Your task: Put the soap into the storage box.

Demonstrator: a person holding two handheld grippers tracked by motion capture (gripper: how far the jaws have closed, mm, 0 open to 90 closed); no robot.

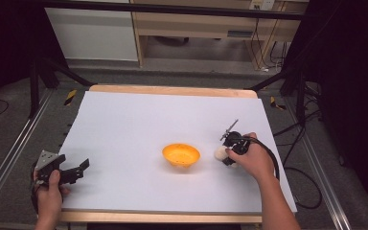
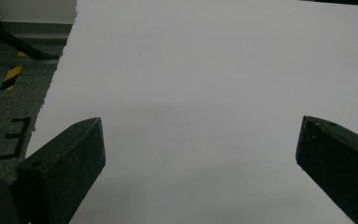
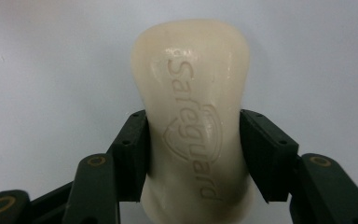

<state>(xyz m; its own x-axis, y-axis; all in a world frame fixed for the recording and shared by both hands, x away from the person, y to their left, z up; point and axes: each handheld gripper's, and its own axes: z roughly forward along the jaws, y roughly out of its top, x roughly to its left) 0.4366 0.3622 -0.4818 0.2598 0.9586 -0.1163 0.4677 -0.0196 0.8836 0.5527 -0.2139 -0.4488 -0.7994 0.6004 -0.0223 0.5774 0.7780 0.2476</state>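
A cream bar of soap [image 3: 193, 112] stamped "Safeguard" lies between the two black jaws of my right gripper [image 3: 193, 149], which is shut on its lower half. In the high view the soap [image 1: 220, 153] shows as a pale lump at the tip of my right gripper [image 1: 226, 154], just right of an orange bowl [image 1: 181, 155] near the table's middle. My left gripper [image 1: 80, 168] rests at the table's front left corner, jaws spread wide. In the left gripper view its open jaws [image 2: 200, 149] frame bare white table.
A white sheet covers the table [image 1: 139, 120], with a wooden edge [image 1: 172, 90] at the back. Black cables [image 1: 297, 143] trail off the right side. Dark floor with yellow-black tape marks [image 2: 10, 77] lies past the left edge.
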